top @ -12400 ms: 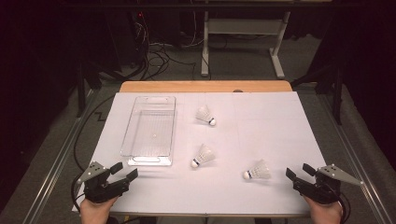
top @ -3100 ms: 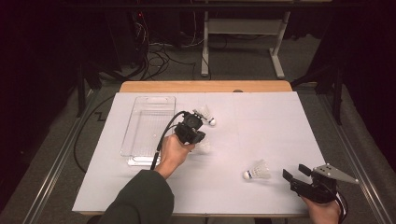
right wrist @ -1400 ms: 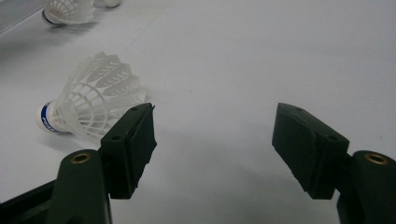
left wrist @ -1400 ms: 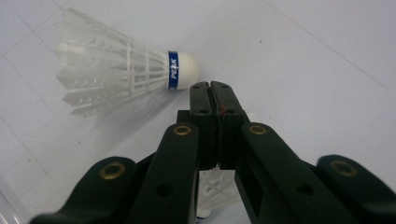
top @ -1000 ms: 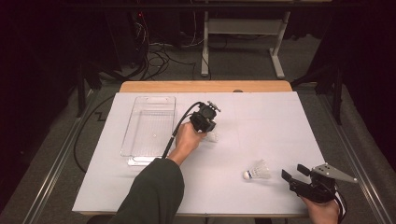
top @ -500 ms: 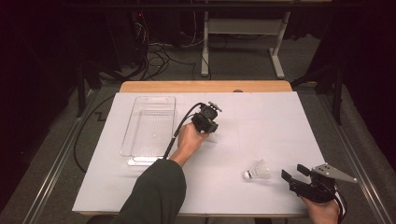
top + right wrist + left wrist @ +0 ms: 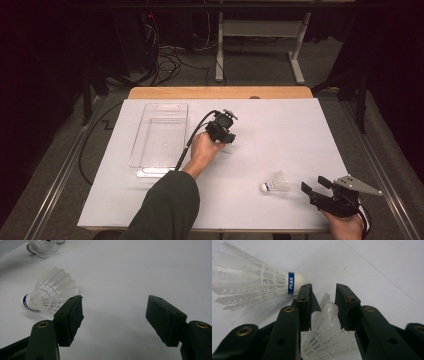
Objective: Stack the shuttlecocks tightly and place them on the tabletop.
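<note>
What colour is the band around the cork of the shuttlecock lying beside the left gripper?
Blue, with white "PEAK" lettering on the band; clearest in the left gripper view.

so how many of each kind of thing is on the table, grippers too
shuttlecocks: 3 (held shuttlecock, loose shuttlecock beside it, far shuttlecock)
clear tray: 1
grippers: 2 (left gripper, right gripper)
total: 6
</note>
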